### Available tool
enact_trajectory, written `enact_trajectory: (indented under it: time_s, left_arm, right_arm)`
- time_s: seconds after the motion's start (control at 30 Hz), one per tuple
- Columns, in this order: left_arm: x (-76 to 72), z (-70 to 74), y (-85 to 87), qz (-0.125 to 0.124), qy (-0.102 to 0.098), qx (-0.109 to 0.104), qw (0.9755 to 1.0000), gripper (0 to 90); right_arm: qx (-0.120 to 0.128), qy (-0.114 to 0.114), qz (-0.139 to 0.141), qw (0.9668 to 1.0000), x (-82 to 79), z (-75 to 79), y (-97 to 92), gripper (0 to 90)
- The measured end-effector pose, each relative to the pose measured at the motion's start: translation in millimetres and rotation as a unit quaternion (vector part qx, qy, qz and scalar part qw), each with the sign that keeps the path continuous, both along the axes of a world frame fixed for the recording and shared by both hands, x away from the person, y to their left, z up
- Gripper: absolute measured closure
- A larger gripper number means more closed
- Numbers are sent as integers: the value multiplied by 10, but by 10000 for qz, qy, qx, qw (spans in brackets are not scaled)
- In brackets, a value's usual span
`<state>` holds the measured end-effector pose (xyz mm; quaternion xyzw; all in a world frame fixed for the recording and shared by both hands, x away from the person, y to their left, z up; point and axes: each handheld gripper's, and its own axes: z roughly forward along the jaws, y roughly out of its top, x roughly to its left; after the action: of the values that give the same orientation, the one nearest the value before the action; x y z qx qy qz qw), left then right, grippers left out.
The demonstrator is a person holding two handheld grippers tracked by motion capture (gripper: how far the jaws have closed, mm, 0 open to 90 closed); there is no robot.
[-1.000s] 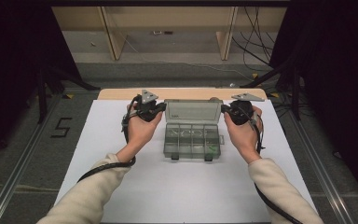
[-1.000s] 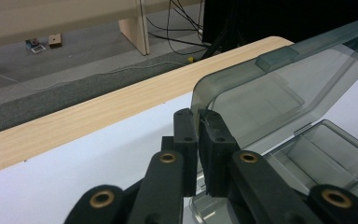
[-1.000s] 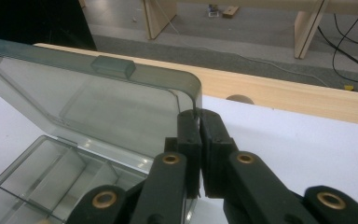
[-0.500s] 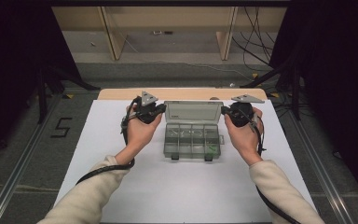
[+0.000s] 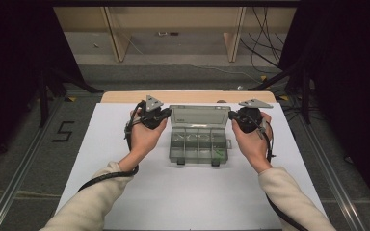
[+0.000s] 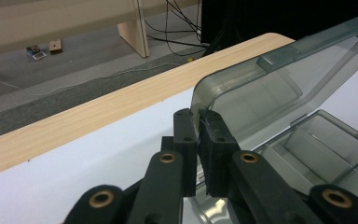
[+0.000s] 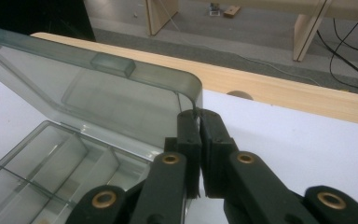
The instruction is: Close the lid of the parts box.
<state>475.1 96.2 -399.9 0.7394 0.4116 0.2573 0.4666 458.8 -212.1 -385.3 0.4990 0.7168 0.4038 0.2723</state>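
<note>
On the white tabletop (image 5: 125,192), roughly mid-sheet, sits a clear grey plastic organiser box (image 5: 198,145) w/ divided compartments, base flat, lid (image 5: 198,116) swung up and tilted back toward the far wooden edge (image 5: 125,96). Something small and green lies in a compartment at the front right; can't tell what it is.

Left gripper (image 5: 155,117) is at the lid's left end, held in the person's left hand (image 5: 144,137). Left gripper view: its jaws are closed on the lid's rounded corner (image 6: 200,100), thin plastic wall pinched between the two black pads, no gap to see.

Right gripper (image 5: 243,119) is at the lid's right end, in the right hand (image 5: 251,144). Right gripper view: jaws closed the same way on the other corner (image 7: 193,91), lid edge running down into the slit between the pads.

So both grippers clamp the lid, one per side, box between the hands. Both cream sleeves (image 5: 91,202) come in from the bottom of the high view, black cables trailing along the forearms. Box's two front latches (image 5: 180,162) hang at the near edge of the base. Beyond the tabletop: grey floor, wooden legs (image 5: 115,33), loose cables (image 5: 265,29). A "5" mark (image 5: 63,131) is on the floor at left.
</note>
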Motion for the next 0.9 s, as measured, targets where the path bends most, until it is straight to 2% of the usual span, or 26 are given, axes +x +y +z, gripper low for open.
enact_trajectory:
  time_s: [0.2, 0.27, 0.37, 0.57, 0.7, 0.73, 0.77, 0.9]
  left_arm:
    - [-26, -6, -2, 2, -48, 48, 10000, 854]
    - [-42, -12, -6, 22, -58, 46, 10000, 854]
    - [-50, -14, 0, 0, -65, 56, 10000, 854]
    - [-72, -22, -1, -5, -54, 38, 10000, 853]
    - [-84, -24, 5, -29, -81, 75, 9999, 853]
    - [-89, -27, 4, -27, -86, 62, 9999, 853]
    - [-93, -29, 4, -29, -94, 73, 9999, 853]
    - [-110, -36, 8, -46, -121, 101, 9999, 853]
  right_arm:
    - [19, -49, 69, 10000, -23, -12, -2, 882]
    - [-12, 29, 18, 10000, -40, -3, 0, 882]
    - [-9, -53, 91, 9999, -46, -16, -5, 881]
    - [17, -10, 95, 10000, -74, -16, 0, 881]
    - [-50, -69, 122, 9999, -84, -25, -7, 881]
    - [15, -9, 106, 9999, -95, -26, 3, 881]
    - [-100, -17, 86, 9999, -103, -22, -6, 881]
    - [-61, -46, 129, 9999, -116, -28, -8, 880]
